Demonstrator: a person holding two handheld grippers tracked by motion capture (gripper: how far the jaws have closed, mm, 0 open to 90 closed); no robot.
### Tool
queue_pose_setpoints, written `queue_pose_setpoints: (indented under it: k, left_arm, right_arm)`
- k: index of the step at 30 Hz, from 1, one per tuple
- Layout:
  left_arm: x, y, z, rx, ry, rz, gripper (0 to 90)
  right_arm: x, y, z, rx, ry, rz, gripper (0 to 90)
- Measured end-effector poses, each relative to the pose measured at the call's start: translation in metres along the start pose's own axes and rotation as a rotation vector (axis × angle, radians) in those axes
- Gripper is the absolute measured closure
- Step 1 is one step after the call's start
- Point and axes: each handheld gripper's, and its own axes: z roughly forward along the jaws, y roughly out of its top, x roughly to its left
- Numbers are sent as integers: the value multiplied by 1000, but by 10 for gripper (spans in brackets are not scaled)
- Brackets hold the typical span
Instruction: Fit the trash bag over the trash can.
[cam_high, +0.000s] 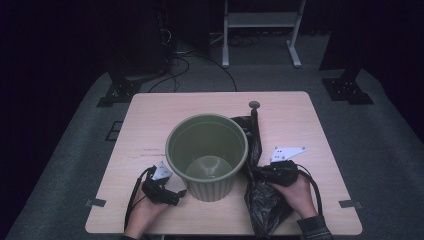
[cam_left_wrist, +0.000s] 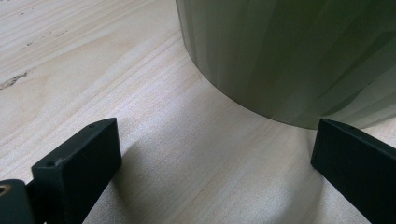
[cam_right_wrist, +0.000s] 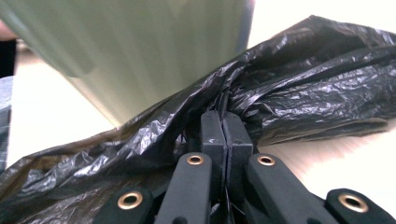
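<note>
Now left gripper (cam_high: 176, 195) jaws apart beside unlabelled green bin (cam_high: 207, 156); right gripper (cam_right_wrist: 226, 133) pinching black bag (cam_right_wrist: 299, 88)

Dim room — grey carpet (cam_high: 380, 135), pale wooden table (cam_high: 150, 115), white stand (cam_high: 261, 30) behind.

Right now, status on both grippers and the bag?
Left gripper open beside bin. Right gripper shut on black bag. Bag lies against bin, outside.
</note>
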Motion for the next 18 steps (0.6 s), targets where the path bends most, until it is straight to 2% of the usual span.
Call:
queue_pose_setpoints:
  k: [8,9,11,14,17,18]
  left_arm:
    - [0,0,0,0,0,0,2]
    - [0,0,0,0,0,0,2]
    - [0,0,0,0,0,0,2]
    - [0,0,0,0,0,0,2]
    - [0,0,0,0,0,0,2]
    - [0,0,0,0,0,0,2]
  right_arm:
    - [10,17,-15,-32,52,-52,897]
    - [13,22,-19,-40,75,-77,897]
    - [14,24,-20,-38,81,-83,897]
    - [20,34,-28,-43,105,-122,897]
    - [22,38,-32,-61,120,-124,897]
    - [23,41,-36,-79,150,-129,896]
